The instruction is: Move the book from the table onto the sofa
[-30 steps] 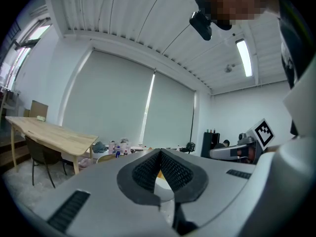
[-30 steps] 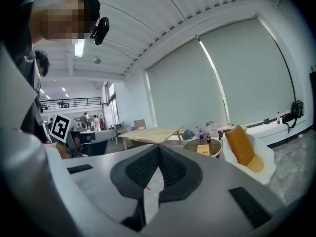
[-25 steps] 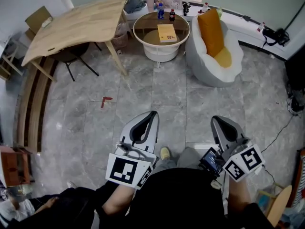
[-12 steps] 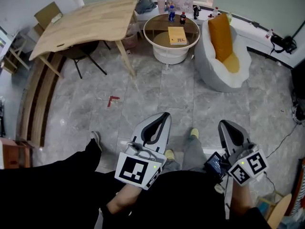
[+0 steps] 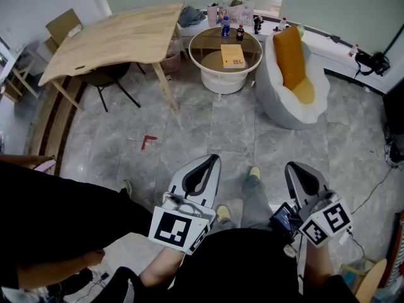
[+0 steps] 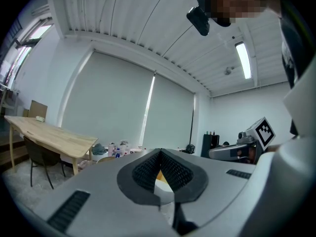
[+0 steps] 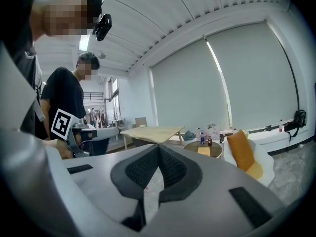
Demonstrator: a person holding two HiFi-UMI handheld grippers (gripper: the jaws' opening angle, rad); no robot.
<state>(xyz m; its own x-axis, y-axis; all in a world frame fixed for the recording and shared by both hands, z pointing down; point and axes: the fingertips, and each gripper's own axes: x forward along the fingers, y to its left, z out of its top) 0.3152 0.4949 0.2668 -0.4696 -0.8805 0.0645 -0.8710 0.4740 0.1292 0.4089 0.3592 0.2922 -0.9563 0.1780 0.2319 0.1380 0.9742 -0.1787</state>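
Note:
A yellow book (image 5: 232, 55) lies on the round glass-topped table (image 5: 205, 45) at the far end of the room; in the right gripper view the book (image 7: 203, 151) shows small and distant. To its right stands the white sofa (image 5: 283, 103) with an orange cushion (image 5: 293, 57), also in the right gripper view as the sofa (image 7: 262, 163). My left gripper (image 5: 214, 160) and right gripper (image 5: 291, 167) are held low near my body, far from the book. Both are shut with nothing between the jaws.
A wooden table (image 5: 113, 40) with a dark chair (image 5: 101, 77) under it stands at the back left. Bottles (image 5: 226, 27) and bags crowd the round table's far side. Another person (image 7: 66, 110) in black stands at my left (image 5: 57, 226). Cables run along the right wall.
The head view has shifted a little, so the round table and sofa sit slightly lower and to the right. The other person in black has come further into view at the lower left.

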